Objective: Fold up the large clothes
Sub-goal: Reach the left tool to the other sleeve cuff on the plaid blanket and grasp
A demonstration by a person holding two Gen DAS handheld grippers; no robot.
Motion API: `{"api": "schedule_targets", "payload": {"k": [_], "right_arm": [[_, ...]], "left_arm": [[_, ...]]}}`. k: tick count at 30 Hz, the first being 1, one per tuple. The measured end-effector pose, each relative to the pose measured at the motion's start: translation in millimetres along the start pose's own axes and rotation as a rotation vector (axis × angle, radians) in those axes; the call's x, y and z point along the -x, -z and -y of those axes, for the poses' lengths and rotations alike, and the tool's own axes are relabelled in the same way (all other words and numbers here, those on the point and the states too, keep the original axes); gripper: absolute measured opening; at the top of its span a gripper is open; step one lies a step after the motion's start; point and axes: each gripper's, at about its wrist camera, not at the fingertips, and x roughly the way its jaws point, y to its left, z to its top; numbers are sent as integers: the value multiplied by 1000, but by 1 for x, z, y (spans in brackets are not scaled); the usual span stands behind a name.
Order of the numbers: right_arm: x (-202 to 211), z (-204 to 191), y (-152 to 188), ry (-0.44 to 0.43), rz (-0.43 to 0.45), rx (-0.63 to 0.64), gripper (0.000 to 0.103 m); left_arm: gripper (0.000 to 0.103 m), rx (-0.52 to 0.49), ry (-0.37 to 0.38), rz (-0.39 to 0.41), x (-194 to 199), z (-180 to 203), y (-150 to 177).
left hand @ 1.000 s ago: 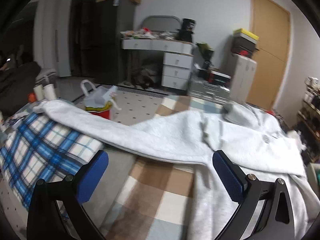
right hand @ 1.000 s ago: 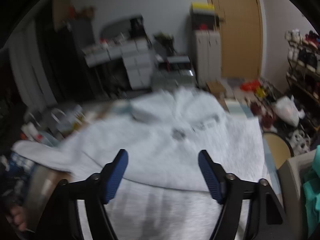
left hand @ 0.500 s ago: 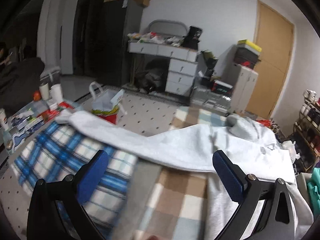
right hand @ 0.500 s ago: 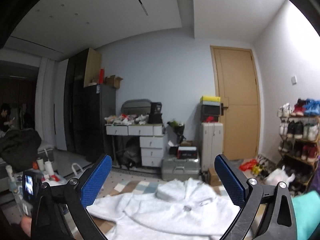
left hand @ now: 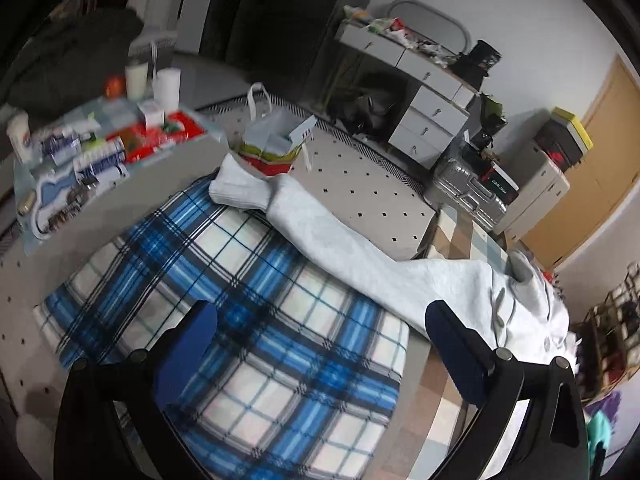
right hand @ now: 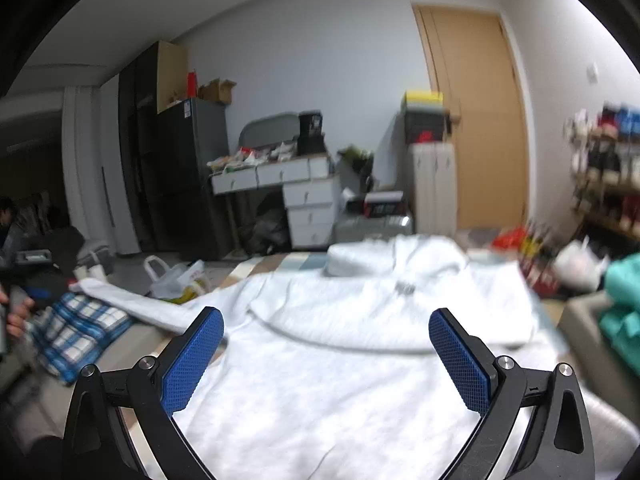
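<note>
The white sweatshirt (right hand: 340, 360) lies spread flat, its left sleeve (left hand: 320, 236) stretched out over the blue plaid cloth (left hand: 248, 340), cuff ending near the plastic bag (left hand: 276, 140) on the dotted floor. The left gripper (left hand: 320, 352) hovers above the plaid, fingers apart and empty; a second ago it looked along the sleeve. The right gripper (right hand: 326, 356), wider than a second ago, holds nothing above the sweatshirt's body.

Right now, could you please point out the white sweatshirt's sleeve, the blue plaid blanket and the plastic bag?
sleeve (left hand: 320, 236), left wrist view, mid-length.
blue plaid blanket (left hand: 256, 304), left wrist view, centre.
plastic bag (left hand: 276, 140), left wrist view, body.
</note>
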Motion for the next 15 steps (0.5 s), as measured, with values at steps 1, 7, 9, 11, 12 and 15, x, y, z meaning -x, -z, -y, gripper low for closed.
{"api": "schedule_targets", "payload": {"k": [1, 7, 9, 11, 12, 15], "right_arm": [[4, 1, 0, -4, 8, -3, 103], [17, -8, 3, -35, 48, 38, 103], [17, -13, 4, -48, 44, 51, 103], [16, -17, 5, -32, 29, 73, 103], [15, -18, 6, -34, 27, 77, 103], [14, -18, 6, -43, 20, 82, 103]], "left_arm": [[102, 5, -7, -5, -5, 0, -2], [101, 148, 87, -109, -42, -9, -21], [101, 168, 87, -130, -52, -7, -25], [101, 176, 87, -151, -62, -4, -28], [101, 191, 80, -152, -65, -6, -29], [92, 249, 66, -150, -69, -14, -30]]}}
